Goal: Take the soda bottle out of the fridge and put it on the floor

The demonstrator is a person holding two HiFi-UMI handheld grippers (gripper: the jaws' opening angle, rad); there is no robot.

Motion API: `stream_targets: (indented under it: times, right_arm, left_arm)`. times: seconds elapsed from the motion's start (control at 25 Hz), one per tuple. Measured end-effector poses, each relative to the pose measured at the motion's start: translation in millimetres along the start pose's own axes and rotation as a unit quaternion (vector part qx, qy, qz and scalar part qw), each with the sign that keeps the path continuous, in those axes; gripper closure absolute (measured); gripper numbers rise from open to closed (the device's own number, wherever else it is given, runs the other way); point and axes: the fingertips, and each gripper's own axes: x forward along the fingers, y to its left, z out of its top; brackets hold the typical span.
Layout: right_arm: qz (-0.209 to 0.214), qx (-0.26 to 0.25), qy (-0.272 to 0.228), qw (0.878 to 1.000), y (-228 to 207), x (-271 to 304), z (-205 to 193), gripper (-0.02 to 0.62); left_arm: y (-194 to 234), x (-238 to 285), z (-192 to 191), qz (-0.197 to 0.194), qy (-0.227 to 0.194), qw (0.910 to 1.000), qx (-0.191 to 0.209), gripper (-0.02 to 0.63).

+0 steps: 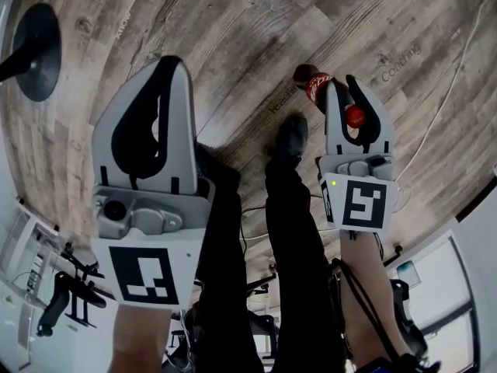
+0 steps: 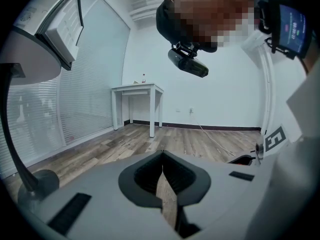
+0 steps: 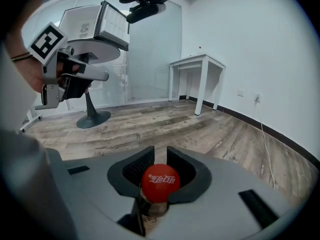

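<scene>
The soda bottle (image 1: 314,84) is dark, with a red label and a red cap (image 1: 355,116). It hangs tilted above the wood floor (image 1: 233,29), its base pointing away from me. My right gripper (image 1: 343,84) is shut on the bottle's neck just under the cap. In the right gripper view the red cap (image 3: 160,182) sits between the dark pads, and the bottle's body is hidden below the jaws. My left gripper (image 1: 171,62) hovers over the floor at the left. In the left gripper view it (image 2: 162,156) is shut and holds nothing.
A pedestal stand's black round base (image 1: 35,49) sits at the far left. On its round top stands a small white fridge (image 3: 87,21) with its door open. A white table (image 3: 197,61) stands by the wall, with a cable (image 1: 458,68) trailing nearby. My legs and shoe (image 1: 291,134) are between the grippers.
</scene>
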Motion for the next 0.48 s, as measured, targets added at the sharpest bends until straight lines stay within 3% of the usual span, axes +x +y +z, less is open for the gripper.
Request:
stream_targets:
  times: [0.48]
  right_arm:
    - [0.009, -0.008, 0.033, 0.999, -5, 6, -38, 0.503]
  left_arm:
    - [-7, 7, -21, -0.001, 0.007, 1.0000, 0.001, 0.589]
